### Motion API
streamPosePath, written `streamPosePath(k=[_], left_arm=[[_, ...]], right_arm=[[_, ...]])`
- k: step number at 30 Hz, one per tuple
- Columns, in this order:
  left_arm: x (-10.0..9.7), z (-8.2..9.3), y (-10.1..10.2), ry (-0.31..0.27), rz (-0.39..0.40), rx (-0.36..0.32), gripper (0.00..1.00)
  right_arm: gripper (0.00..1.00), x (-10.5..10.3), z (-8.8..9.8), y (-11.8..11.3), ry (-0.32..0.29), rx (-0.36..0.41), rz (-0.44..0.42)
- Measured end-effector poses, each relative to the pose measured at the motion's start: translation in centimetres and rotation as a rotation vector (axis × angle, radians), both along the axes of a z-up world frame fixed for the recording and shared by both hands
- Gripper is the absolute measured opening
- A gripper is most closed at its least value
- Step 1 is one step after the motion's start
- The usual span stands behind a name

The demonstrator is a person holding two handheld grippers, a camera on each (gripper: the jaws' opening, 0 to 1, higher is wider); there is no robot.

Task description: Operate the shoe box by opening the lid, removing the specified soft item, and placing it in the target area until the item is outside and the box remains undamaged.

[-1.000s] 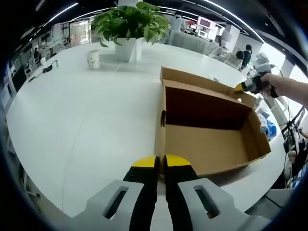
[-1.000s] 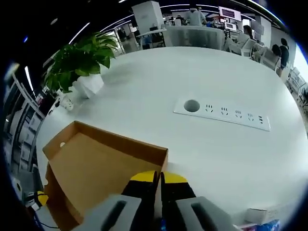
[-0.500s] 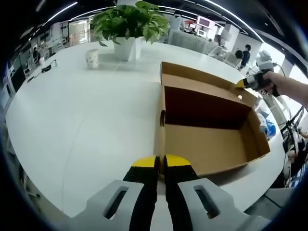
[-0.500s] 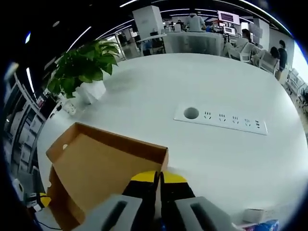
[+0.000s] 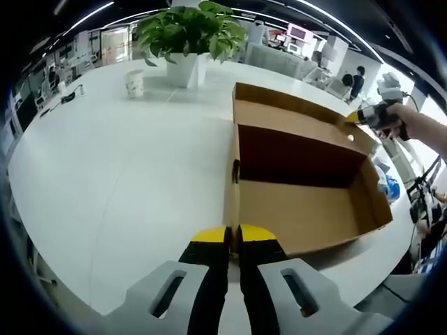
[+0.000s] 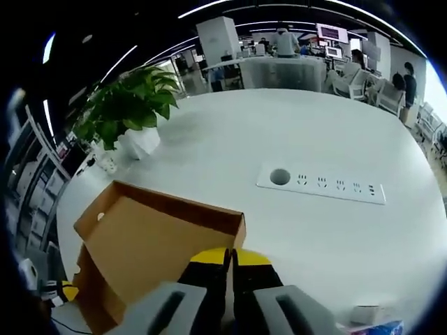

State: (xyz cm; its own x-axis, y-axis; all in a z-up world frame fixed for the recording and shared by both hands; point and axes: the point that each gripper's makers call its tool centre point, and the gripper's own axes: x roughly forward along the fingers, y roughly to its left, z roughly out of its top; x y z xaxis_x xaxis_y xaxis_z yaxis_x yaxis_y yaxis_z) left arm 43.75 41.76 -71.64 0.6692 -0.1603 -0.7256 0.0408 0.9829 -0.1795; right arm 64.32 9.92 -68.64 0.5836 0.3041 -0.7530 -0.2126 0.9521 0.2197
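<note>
An open brown cardboard shoe box [image 5: 300,209] lies on the white table [image 5: 105,174], its floor showing bare cardboard. My left gripper [image 5: 232,237] is shut on the box's near left wall at the corner. The hinged lid [image 5: 293,115] stands raised along the far side. At its far right corner my right gripper [image 5: 351,120], held by a person's hand, pinches the lid's edge. In the right gripper view the lid [image 6: 154,237] spreads out to the left, and my right gripper [image 6: 230,257] is shut on its rim.
A potted plant [image 5: 185,31] and a paper cup [image 5: 135,84] stand at the far side of the table. A white power strip [image 6: 321,187] is set into the tabletop beyond the lid. A blue-white packet [image 5: 387,185] lies right of the box. Office desks and people are far behind.
The right gripper has carried the lid's corner a little higher and farther back, opening the lid wider. The left gripper and the box base have stayed put.
</note>
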Motion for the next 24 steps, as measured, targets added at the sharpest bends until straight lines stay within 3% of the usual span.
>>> streamPosePath(k=[24], left_arm=[[-0.1,0.1,0.1,0.005,-0.009,-0.001,0.02]], right_arm=[[0.0,-0.4,2.9,0.4,-0.074,0.03,0.012]])
